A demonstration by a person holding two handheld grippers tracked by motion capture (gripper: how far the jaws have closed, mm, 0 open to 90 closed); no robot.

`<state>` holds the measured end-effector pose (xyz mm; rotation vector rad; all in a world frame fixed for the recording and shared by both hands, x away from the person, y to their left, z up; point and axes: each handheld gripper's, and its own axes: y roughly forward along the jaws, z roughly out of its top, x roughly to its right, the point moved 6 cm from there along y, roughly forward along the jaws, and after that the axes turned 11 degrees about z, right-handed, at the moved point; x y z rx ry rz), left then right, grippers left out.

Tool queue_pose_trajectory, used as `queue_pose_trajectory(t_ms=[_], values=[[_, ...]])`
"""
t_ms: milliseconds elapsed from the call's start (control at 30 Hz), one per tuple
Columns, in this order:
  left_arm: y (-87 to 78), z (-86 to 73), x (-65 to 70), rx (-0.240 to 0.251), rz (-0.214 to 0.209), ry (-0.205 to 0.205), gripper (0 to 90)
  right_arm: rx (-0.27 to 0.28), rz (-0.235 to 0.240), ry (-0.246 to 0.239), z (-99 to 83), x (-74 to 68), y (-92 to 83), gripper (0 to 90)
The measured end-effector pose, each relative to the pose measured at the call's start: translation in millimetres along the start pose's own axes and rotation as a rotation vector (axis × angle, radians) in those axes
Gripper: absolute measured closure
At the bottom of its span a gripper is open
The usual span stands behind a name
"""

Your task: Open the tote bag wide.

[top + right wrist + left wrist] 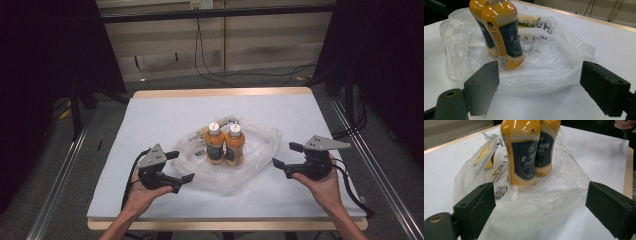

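Two orange bottles (215, 145) (234, 145) with white caps and dark labels stand upright, side by side, on a crumpled clear plastic bag (257, 150) in the middle of the white table (165, 115). My left gripper (182, 166) is just left of the bag, open, with nothing pressed between its pads. My right gripper (284, 154) is at the bag's right side, also open and holding nothing. In the left gripper view the bottles (524, 157) rise beyond the open left gripper (541, 202), with bag film (474, 177) lying between the jaws. In the right gripper view the near bottle (504, 37) and the bag (559, 50) lie ahead of the open right gripper (539, 82).
The table has a wooden rim (225, 92) and bare white surface around the bag. Metal rails (60, 170) run along both sides on the floor. Cables (220, 75) lie on the floor behind the table, between dark curtains.
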<state>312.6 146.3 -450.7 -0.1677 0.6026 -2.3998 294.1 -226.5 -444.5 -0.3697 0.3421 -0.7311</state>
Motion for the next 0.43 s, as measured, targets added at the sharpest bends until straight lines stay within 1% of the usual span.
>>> queue_pose_trajectory(t_ms=[33,67,100,133,167,200,233,300,333,367,400,433], values=[[-3.4,-1.9,-2.2,0.002,0.014,0.003,7.3,0.006,0.001,0.009,-2.3,0.3,-4.6,15.3],[-6.7,-3.5,-4.9,0.003,0.021,-0.002,6.5,0.015,-0.011,0.016,-4.7,1.2,-9.7,15.3],[-10.2,-5.1,-6.7,0.006,0.014,-0.026,5.9,0.018,-0.024,0.017,-7.6,2.5,-14.5,15.0],[-13.8,-6.7,-9.5,0.011,0.019,-0.040,5.8,0.016,-0.038,0.015,-11.3,4.9,-19.3,14.8],[-17.1,-9.0,-11.9,0.013,0.036,-0.049,4.9,0.025,-0.050,0.034,-15.5,7.6,-24.0,13.9],[-21.3,-13.0,-15.4,0.013,0.056,-0.045,4.6,0.037,-0.053,0.059,-19.8,10.2,-28.5,13.4],[-23.2,-15.5,-16.5,0.016,0.062,-0.060,4.6,0.045,-0.071,0.074,-25.3,12.6,-34.2,13.4],[-28.9,-22.7,-21.3,0.010,0.075,-0.069,4.3,0.048,-0.103,0.073,-31.3,14.1,-41.9,12.5],[-31.6,-26.3,-23.3,0.008,0.086,-0.067,3.8,0.064,-0.104,0.089,-32.8,13.9,-45.8,12.3],[-33.8,-30.3,-24.1,0.007,0.094,-0.081,3.8,0.076,-0.107,0.097,-33.9,13.3,-49.3,12.2],[-36.0,-34.1,-26.0,0.006,0.105,-0.079,3.8,0.078,-0.118,0.090,-35.1,12.5,-51.9,12.2],[-36.9,-37.2,-26.0,0.002,0.101,-0.090,3.7,0.082,-0.126,0.079,-36.3,11.8,-54.1,11.9]])
